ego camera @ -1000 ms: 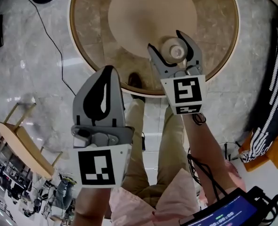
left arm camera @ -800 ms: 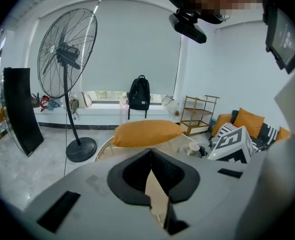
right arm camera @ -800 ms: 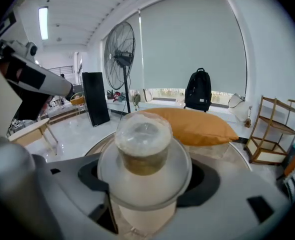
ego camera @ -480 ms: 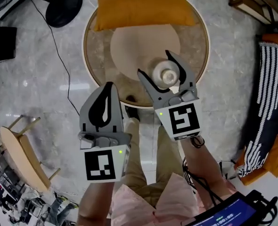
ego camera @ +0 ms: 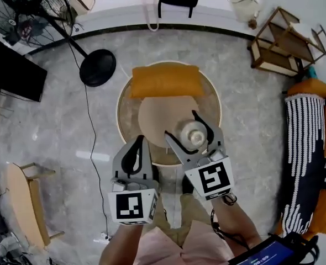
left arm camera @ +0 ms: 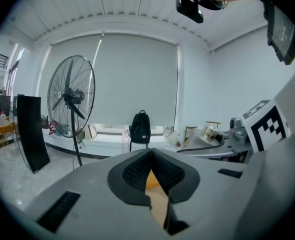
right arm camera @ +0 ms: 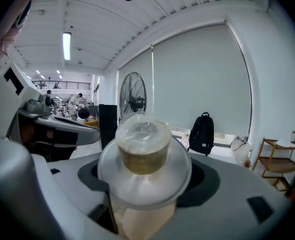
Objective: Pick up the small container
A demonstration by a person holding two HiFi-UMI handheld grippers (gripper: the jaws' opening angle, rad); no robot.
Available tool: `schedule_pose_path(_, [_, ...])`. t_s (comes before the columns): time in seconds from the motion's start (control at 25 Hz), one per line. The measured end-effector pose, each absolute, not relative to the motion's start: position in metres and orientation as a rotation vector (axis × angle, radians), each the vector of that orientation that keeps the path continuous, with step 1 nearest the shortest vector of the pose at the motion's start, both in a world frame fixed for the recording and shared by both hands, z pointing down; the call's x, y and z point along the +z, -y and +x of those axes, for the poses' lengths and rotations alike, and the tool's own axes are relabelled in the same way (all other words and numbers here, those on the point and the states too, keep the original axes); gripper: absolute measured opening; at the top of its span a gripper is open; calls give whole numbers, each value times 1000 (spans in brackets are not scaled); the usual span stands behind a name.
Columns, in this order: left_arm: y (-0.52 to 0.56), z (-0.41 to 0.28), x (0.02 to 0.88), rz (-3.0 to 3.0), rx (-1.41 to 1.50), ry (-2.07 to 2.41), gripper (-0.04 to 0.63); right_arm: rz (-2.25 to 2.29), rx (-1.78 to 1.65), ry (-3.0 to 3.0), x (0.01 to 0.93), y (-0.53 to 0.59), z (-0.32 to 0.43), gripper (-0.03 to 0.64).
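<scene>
The small container (ego camera: 192,132) is a clear lidded cup with a brownish filling. It hangs high above the round table (ego camera: 125,120), and my right gripper (ego camera: 184,127) is shut on it. In the right gripper view the container (right arm camera: 143,151) fills the middle between the two grey jaws, with the room behind it. My left gripper (ego camera: 136,141) is to the left and slightly lower, shut with nothing in it. In the left gripper view its pads (left arm camera: 137,171) meet at the tip.
On the table lie an orange cushion (ego camera: 166,80) and a beige round mat (ego camera: 154,115). A standing fan's base (ego camera: 97,68) is on the floor to the left. A wooden shelf (ego camera: 284,37) and a striped cushion (ego camera: 302,159) stand on the right, and a wooden chair (ego camera: 25,203) at lower left.
The table has shrunk and dropped away in the head view, so both grippers are now much higher above it. The container has stayed between the right jaws.
</scene>
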State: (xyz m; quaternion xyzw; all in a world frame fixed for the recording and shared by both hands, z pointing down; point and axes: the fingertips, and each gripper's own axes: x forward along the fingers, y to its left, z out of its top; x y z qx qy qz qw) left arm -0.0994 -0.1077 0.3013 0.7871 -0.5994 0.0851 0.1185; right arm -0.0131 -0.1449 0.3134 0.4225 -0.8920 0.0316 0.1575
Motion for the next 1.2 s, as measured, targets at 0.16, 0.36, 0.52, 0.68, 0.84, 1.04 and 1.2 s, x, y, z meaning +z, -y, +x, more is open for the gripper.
schedule_pose_path(0.16, [91, -97, 248, 2316, 179, 1821, 12, 1201, 78, 2577, 257, 114, -10, 341])
schedule_pose_path(0.36, [76, -92, 180, 2386, 107, 1910, 12, 1208, -23, 2629, 199, 90, -3, 341])
schedule_pose_path(0.52, [70, -92, 145, 2423, 80, 1986, 12, 1230, -88, 2659, 167, 85, 4, 341])
schedule_pose_path(0.68, [61, -92, 130, 2418, 77, 2020, 12, 1253, -103, 2676, 149, 79, 11, 341])
schedule_pose_path(0.84, [55, -86, 121, 2437, 67, 2036, 12, 1262, -128, 2690, 141, 72, 15, 341])
schedule_pose_path(1.04, [49, -85, 117, 2443, 57, 2043, 12, 1272, -133, 2690, 138, 69, 17, 341])
schedule_pose_path(1.2, [46, -86, 116, 2433, 53, 2051, 12, 1269, -140, 2683, 137, 68, 16, 341])
